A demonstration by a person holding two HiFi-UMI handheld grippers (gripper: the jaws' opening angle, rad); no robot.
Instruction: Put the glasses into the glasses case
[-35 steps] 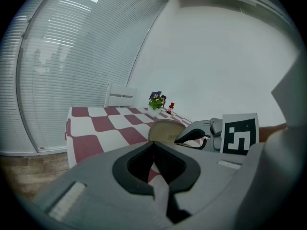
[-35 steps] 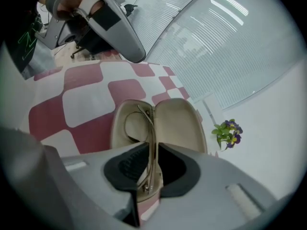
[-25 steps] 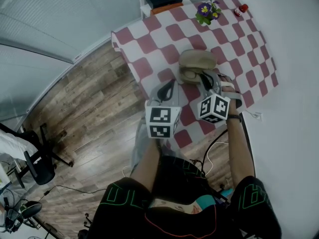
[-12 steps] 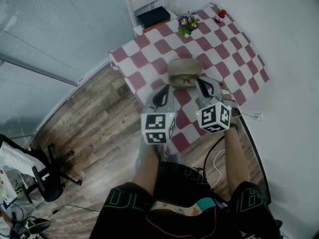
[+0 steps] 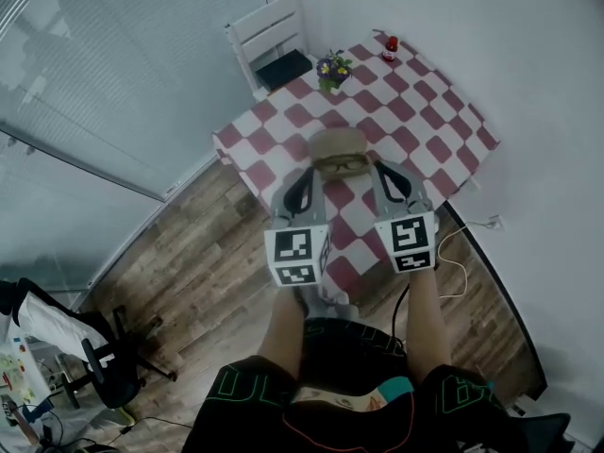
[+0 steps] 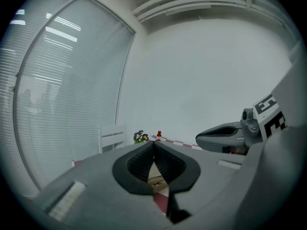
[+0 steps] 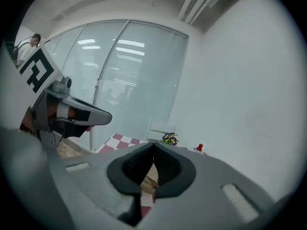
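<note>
A beige glasses case (image 5: 336, 142) lies open on the checkered table (image 5: 444, 130), with dark-rimmed glasses (image 5: 345, 165) resting in its near half. Both grippers hover short of the case, on the person's side of it. My left gripper (image 5: 307, 174) is to the case's near left, jaws shut with nothing between them (image 6: 153, 143). To the near right, my right gripper (image 5: 381, 169) is likewise shut and empty (image 7: 153, 145). A sliver of the case (image 6: 156, 181) shows through the left jaws' gap, and the case (image 7: 148, 181) also shows through the right jaws' gap.
A pot of purple flowers (image 5: 332, 67) and a small red bottle (image 5: 390, 44) stand at the table's far end. A white chair (image 5: 272, 36) with a dark item on its seat is beyond it. A wall runs along the right. An office chair (image 5: 104, 371) stands on the wood floor.
Both grippers have drawn back from the case toward the person. The right gripper, which was at the case a second ago, is now clear of it. The head view has pulled back.
</note>
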